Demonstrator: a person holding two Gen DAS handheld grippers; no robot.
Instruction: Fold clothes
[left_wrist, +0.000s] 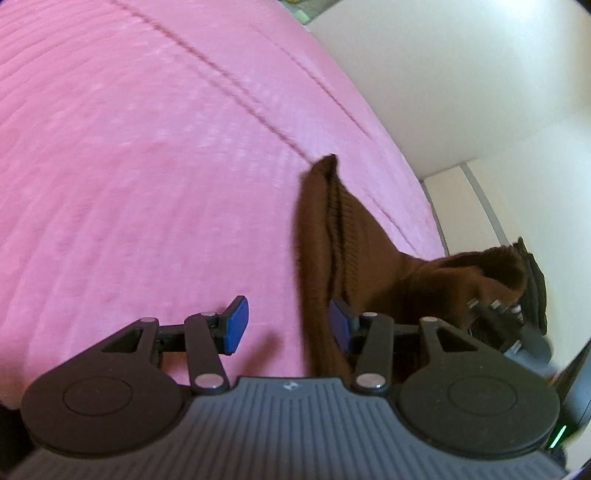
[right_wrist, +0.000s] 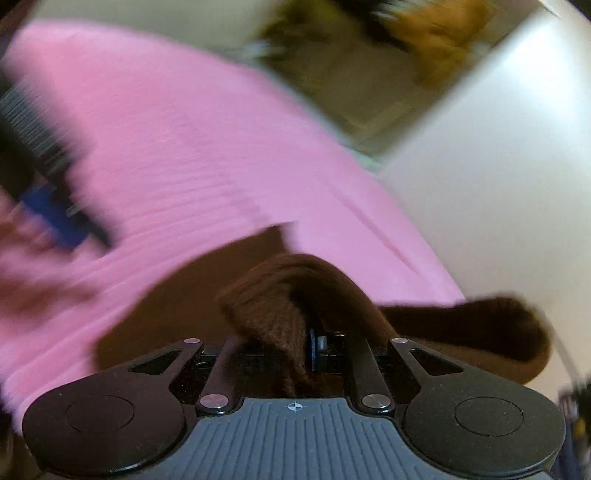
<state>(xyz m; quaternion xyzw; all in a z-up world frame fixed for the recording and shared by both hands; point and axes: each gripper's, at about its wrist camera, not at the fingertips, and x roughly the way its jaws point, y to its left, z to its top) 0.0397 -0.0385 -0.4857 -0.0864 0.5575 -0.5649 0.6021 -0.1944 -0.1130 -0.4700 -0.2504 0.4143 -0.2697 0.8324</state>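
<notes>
While looking from the left wrist, finds the left hand-held gripper (left_wrist: 288, 325) released, blue pads (left_wrist: 236, 325) parted with nothing pinched. Hovers over the pink ribbed bed cover (left_wrist: 147, 166). Shows the dark brown knitted garment (left_wrist: 332, 229) raised in a peak near the bed's right edge, one hanging fold brushing the pad on that side, and trailing past the edge to the right hand-held gripper (left_wrist: 495, 310), half buried in cloth.

Risk here, by judgement: catching only that loose outer fold if closed now, so gathering one layer instead of a clean corner. Could also drag the rest off the right edge, since little of it lies flat on the bed.

Turning to the right wrist, blurred throughout: shows the right hand-held gripper (right_wrist: 295, 347) clenched on a thick bunch of the brown knit (right_wrist: 280, 302), with more of it flapping to the right beyond the bed's edge (right_wrist: 406, 258). Glimpses the left hand-held gripper (right_wrist: 48, 210) as a smear at far left.

Risks here: slipping out of a bulky, uneven bunch; swinging the free tail; twisting the garment rather than spreading it; cannot tell which part is gripped.
</notes>
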